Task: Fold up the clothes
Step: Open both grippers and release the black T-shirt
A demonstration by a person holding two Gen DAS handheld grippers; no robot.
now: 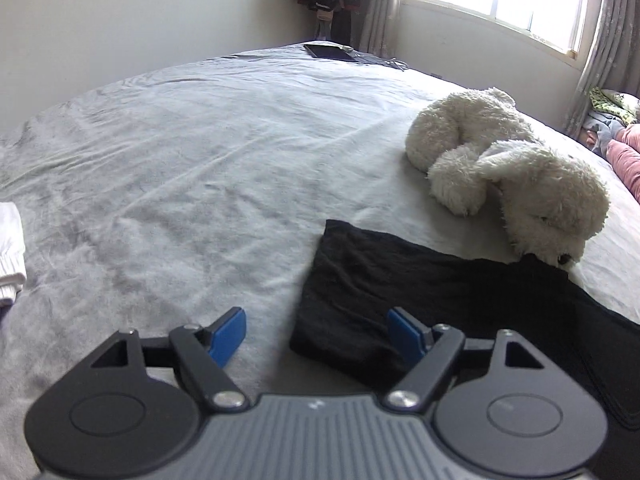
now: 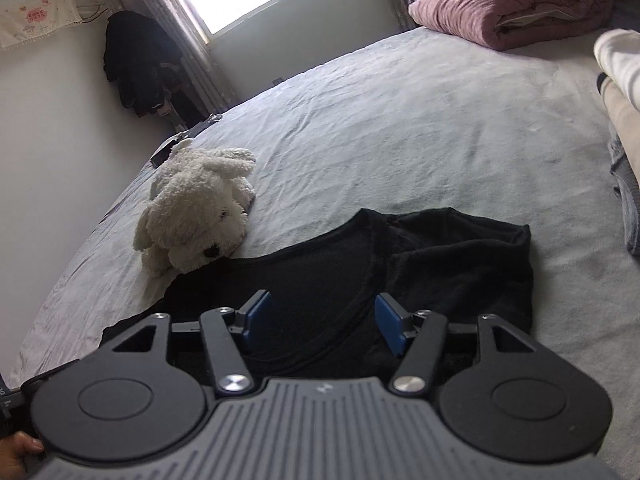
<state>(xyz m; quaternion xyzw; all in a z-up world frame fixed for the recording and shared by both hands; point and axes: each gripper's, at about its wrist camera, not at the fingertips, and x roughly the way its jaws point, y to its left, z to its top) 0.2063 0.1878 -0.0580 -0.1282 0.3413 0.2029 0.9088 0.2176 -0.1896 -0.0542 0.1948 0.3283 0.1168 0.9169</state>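
Item: black garment (image 2: 400,264), lying on the grey bed (image 2: 400,120) beside a white plush dog (image 2: 200,208), one part doubled over itself, the rest spread flat. Left gripper (image 1: 316,330) and right gripper (image 2: 322,322) hover over it, jaws released, holding nothing. Folding judged partial; further folds appear outstanding.

Grey bed (image 1: 180,152), black garment (image 1: 380,300), plush dog (image 1: 520,168)

Left tool (image 1: 318,336) gapes above black garment (image 1: 400,292) beside plush dog (image 1: 508,172).
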